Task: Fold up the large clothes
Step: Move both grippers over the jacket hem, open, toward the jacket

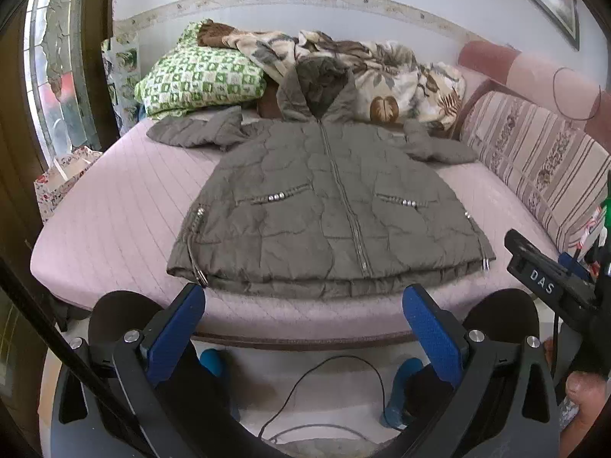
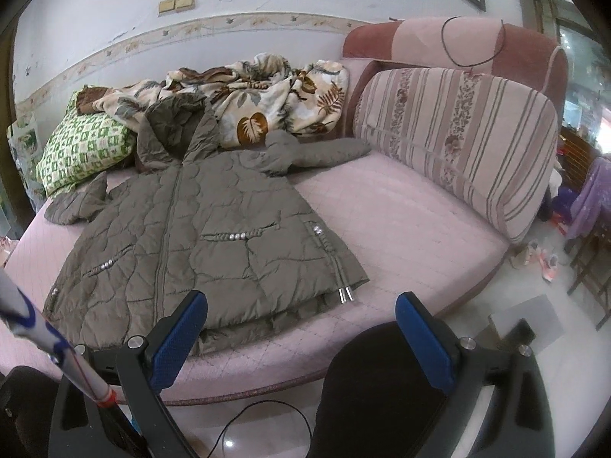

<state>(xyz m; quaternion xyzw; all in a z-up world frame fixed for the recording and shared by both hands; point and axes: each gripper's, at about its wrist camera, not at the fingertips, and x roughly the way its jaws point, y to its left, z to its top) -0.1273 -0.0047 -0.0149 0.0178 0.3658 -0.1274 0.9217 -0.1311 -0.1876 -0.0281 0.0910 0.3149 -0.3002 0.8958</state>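
The bed (image 1: 114, 206) with its pink quilted cover fills most of both views, and a striped cushion (image 2: 458, 133) stands along its side at about 2 o'clock in the right wrist view. At the far end, near 12 o'clock, lie a leaf-patterned blanket (image 1: 382, 72) and a green checked pillow (image 1: 198, 76).

The jacket (image 1: 328, 206), olive and quilted, lies flat in the middle of the bed, front side up and zipped. Its long axis runs from the hem at 6 o'clock to the hood (image 1: 317, 87) at 12 o'clock, so the hood points away from the person. The left sleeve (image 1: 198, 131) goes out toward 10 o'clock and the right sleeve (image 1: 439, 149) toward 2 o'clock, both a little crumpled.

The left gripper (image 1: 303, 297) hangs just before the hem, its tongs released and grasping nothing. The right gripper (image 2: 301, 305) is the same, wide apart and empty, near the right hem corner.

I judge that folding is not yet begun. A good first step is to take each sleeve near the cuff and bring it across the chest, keeping the padded cloth smooth.
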